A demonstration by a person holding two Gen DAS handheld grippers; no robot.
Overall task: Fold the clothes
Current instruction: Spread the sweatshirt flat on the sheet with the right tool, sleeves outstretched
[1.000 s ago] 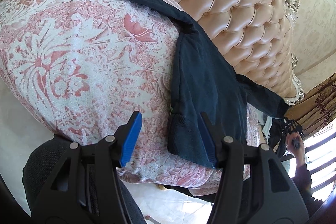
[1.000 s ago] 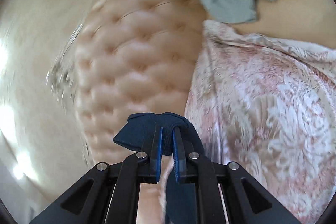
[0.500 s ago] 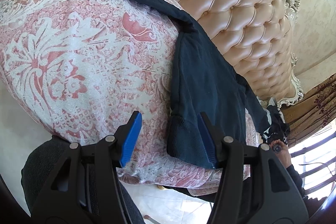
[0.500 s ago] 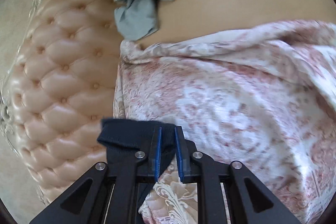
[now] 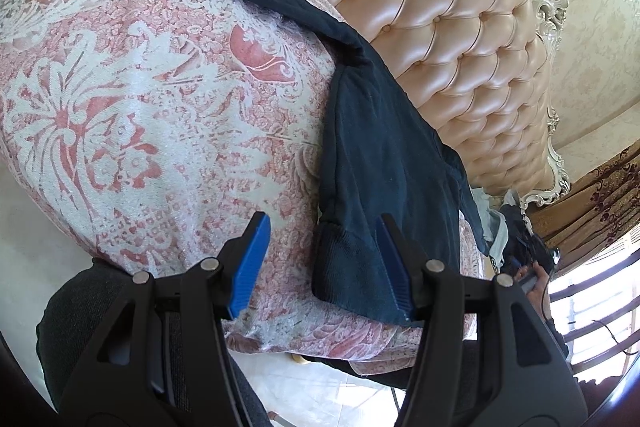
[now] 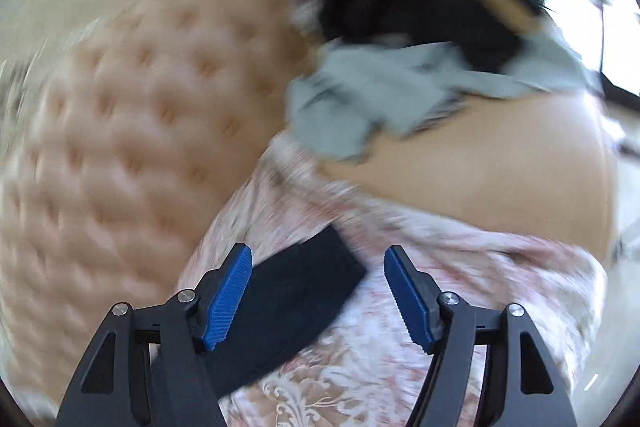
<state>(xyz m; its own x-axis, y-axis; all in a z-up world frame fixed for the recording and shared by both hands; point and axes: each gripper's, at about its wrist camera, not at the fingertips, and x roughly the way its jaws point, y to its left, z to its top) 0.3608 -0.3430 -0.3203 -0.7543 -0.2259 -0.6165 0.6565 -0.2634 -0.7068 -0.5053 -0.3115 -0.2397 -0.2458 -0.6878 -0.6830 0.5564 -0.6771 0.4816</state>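
Right gripper (image 6: 318, 293) now off sleeve (image 6: 288, 311)

A: What stands behind the bed?
B: A tufted headboard (image 5: 432, 39) in peach-coloured leather, buttoned in diamonds, runs along the far side. Its right end finishes in a carved white scrolled frame (image 5: 550, 7).

A: And the wall?
B: A cream wall (image 5: 596, 39) with a faint pattern, far right. Below it hangs a brown curtain (image 5: 600, 203) with dark red motifs.

A: Where does the light come from?
B: A bright window (image 5: 592, 291) at the near right, crossed by dark bars.

A: The bed?
B: A bedspread (image 5: 132, 115) in pink and white with large floral figures covers it. Pale glossy floor (image 5: 328, 395) shows near, beneath its edge.
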